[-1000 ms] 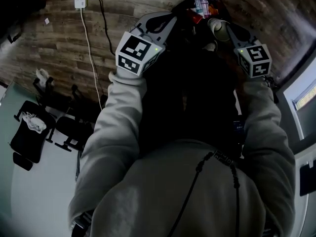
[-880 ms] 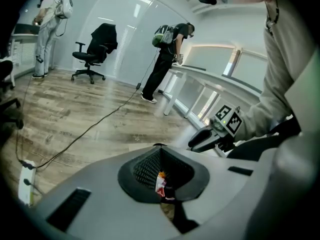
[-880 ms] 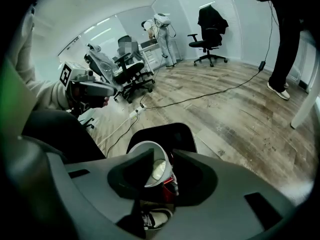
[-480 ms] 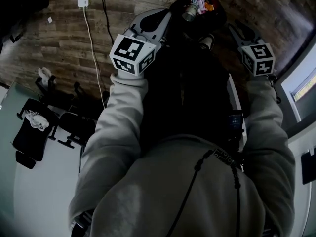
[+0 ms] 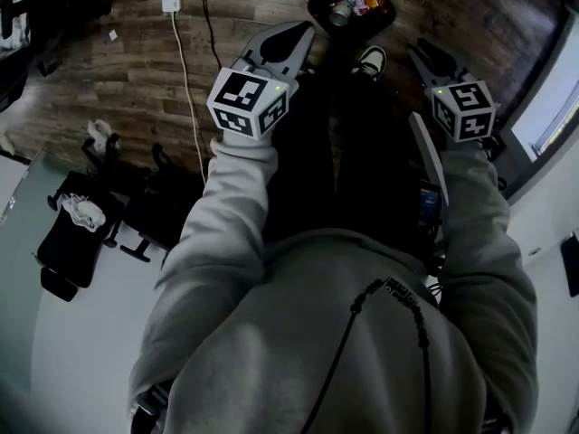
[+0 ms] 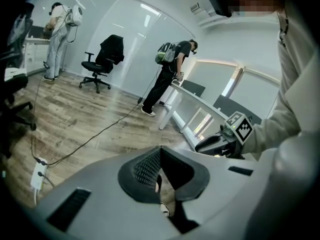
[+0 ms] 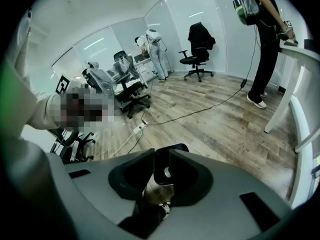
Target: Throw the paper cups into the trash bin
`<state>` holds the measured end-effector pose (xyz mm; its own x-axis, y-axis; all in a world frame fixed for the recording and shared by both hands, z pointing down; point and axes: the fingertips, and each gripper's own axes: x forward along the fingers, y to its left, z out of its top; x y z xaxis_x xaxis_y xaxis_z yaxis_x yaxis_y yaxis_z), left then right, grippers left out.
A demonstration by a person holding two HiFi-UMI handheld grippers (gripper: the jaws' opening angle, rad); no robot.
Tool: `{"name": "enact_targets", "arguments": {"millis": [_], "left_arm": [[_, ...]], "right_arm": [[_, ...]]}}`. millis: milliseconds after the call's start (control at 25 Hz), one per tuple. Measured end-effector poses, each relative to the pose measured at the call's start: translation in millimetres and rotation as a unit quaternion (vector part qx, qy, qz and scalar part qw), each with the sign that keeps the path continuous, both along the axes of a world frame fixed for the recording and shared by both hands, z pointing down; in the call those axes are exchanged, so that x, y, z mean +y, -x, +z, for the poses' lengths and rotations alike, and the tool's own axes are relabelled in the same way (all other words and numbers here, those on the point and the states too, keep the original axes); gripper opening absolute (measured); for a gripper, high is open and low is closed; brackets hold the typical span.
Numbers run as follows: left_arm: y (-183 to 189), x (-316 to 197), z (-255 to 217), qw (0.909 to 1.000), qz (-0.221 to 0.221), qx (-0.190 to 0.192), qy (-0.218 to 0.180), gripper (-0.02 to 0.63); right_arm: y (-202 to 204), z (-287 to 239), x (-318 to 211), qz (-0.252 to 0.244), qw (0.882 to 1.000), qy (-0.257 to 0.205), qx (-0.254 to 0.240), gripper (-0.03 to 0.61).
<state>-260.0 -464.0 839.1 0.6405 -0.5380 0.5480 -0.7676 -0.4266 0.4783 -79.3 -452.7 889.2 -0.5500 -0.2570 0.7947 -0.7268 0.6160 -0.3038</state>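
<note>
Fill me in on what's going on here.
A person in a grey hoodie stands over a small black trash bin on the wood floor, with a handheld gripper in each hand. The right gripper has just opened its jaws, and nothing is between them. The left gripper is shut and empty. A paper cup lies inside the bin, just beyond the person's shoe.
</note>
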Motion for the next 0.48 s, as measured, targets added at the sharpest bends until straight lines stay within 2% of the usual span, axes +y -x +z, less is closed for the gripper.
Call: {"name": "enact_targets", "arguments": {"millis": [80, 160, 280, 480], "left_arm": [[-1, 4, -30, 0.9999, 0.007, -0.005, -0.006, 0.002], [-4, 15, -60, 0.9998, 0.016, -0.007, -0.004, 0.002], [-4, 21, -101, 0.9997, 0.021, -0.007, -0.009, 0.002], [-3, 26, -137, 0.9996, 0.017, -0.013, -0.019, 0.000]], "right_arm": [[6, -40, 1, 0.006, 1.000, -0.009, -0.022, 0.021], [13, -81, 9, 0.002, 0.999, -0.003, -0.046, 0.020], [21, -130, 11, -0.005, 0.998, -0.009, -0.055, 0.020], [30, -170, 10, -0.006, 0.998, -0.025, -0.056, 0.020]]}}
